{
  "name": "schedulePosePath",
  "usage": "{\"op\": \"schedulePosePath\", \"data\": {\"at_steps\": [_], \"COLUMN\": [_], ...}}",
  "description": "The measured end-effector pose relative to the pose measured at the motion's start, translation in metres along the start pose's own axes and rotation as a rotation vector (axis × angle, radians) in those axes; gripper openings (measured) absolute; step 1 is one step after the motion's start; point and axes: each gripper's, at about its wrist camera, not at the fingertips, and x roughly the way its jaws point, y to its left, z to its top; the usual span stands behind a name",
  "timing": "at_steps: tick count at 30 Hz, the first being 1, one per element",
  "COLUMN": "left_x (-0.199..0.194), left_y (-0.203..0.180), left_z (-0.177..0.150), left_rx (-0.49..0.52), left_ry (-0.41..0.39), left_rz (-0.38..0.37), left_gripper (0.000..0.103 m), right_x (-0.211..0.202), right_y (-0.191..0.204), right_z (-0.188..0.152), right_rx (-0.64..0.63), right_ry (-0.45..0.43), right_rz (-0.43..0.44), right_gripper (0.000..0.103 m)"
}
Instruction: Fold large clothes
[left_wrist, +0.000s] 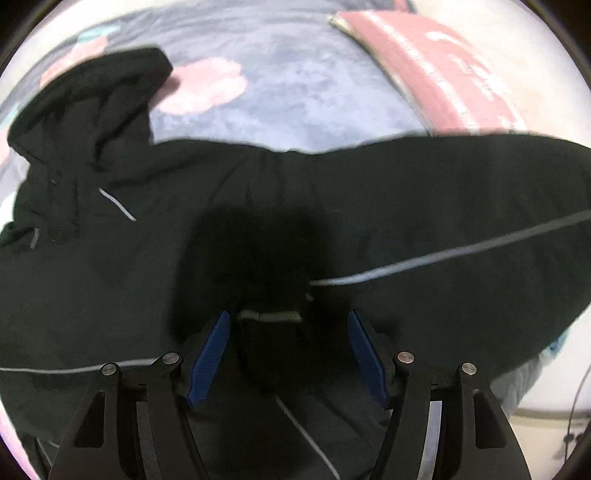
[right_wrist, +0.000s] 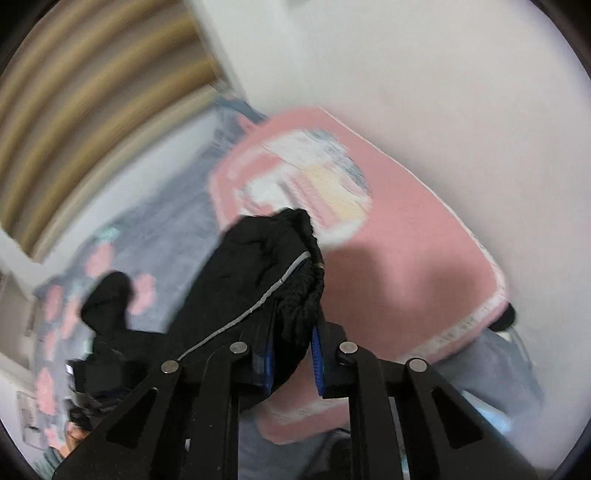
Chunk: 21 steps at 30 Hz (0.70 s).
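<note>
Jacket (left_wrist: 369, 206), black with thin grey piping, is lying spread over the flowered blanket (left_wrist: 280, 99) on the bed, its lower part running out of frame. Left hand-held gripper (left_wrist: 288, 354) is standing wide open over a dark fold. Right hand-held gripper (right_wrist: 291, 354) is pinching a bunched elastic edge of the jacket. Pink pillow (right_wrist: 413, 266) behind is blurring; its print is unreadable.
</note>
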Motion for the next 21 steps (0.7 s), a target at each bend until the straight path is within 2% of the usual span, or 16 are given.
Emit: {"op": "schedulePosePath", "data": {"at_steps": [4, 8, 10, 11, 13, 17, 18, 19, 21], "left_x": [0.045, 0.05, 0.042, 0.034, 0.019, -0.015, -0.022, -0.03, -0.045], "left_y": [0.006, 0.003, 0.008, 0.013, 0.021, 0.034, 0.036, 0.039, 0.045], "left_z": [0.0, -0.001, -0.001, -0.001, -0.005, -0.017, -0.021, -0.025, -0.034], "left_rx": [-0.005, 0.047, 0.028, 0.004, -0.034, -0.012, -0.005, -0.001, -0.007], "left_ry": [0.086, 0.077, 0.076, 0.074, 0.067, 0.014, 0.005, -0.004, -0.023], "left_rz": [0.047, 0.059, 0.014, -0.038, -0.11, -0.145, -0.151, -0.156, -0.168], "left_gripper": [0.067, 0.068, 0.068, 0.068, 0.068, 0.068, 0.068, 0.068, 0.068], "right_x": [0.06, 0.1, 0.101, 0.096, 0.09, 0.089, 0.09, 0.095, 0.099], "right_y": [-0.02, -0.032, -0.03, -0.028, -0.023, -0.015, -0.015, -0.015, -0.011], "right_z": [-0.016, -0.024, -0.026, -0.024, -0.022, -0.017, -0.017, -0.016, -0.014], "right_rx": [0.066, 0.059, 0.063, 0.064, 0.065, 0.069, 0.08, 0.101, 0.126], "right_ry": [0.117, 0.223, 0.228, 0.22, 0.201, 0.205, 0.211, 0.218, 0.218], "right_rz": [-0.079, -0.185, -0.16, -0.133, -0.095, -0.056, -0.045, -0.022, -0.007], "right_gripper": [0.018, 0.018, 0.018, 0.019, 0.025, 0.027, 0.033, 0.044, 0.05]}}
